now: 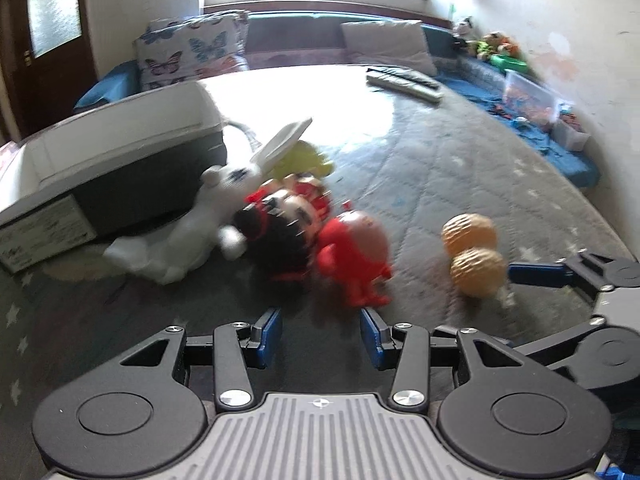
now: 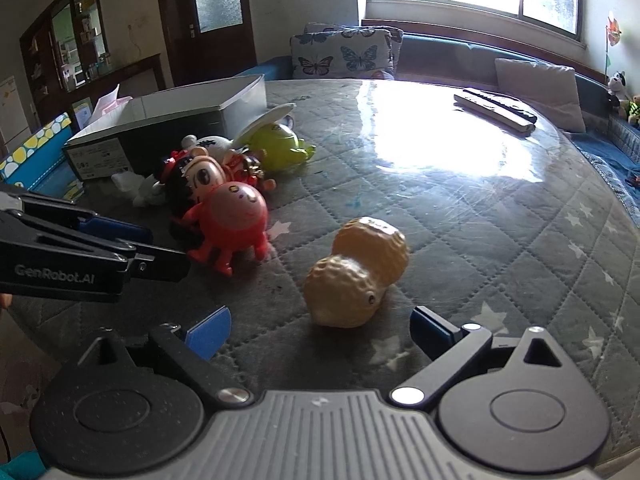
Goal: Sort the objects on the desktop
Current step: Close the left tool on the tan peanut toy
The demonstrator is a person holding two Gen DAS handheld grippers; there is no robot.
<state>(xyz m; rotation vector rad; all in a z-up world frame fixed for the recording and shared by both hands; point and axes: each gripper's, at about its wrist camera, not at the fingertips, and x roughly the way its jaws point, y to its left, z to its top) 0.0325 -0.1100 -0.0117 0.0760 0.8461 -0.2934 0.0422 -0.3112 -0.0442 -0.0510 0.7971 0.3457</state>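
A pile of toys lies on the quilted grey table: a red octopus toy, a black-haired doll, a green toy and a white plush. A tan peanut toy lies apart to the right. My left gripper is open and empty, just short of the red octopus. My right gripper is open and empty, its jaws either side of the near end of the peanut.
An open grey-and-white box stands at the left behind the toys. Remote controls lie at the far side of the table. A sofa with cushions runs behind.
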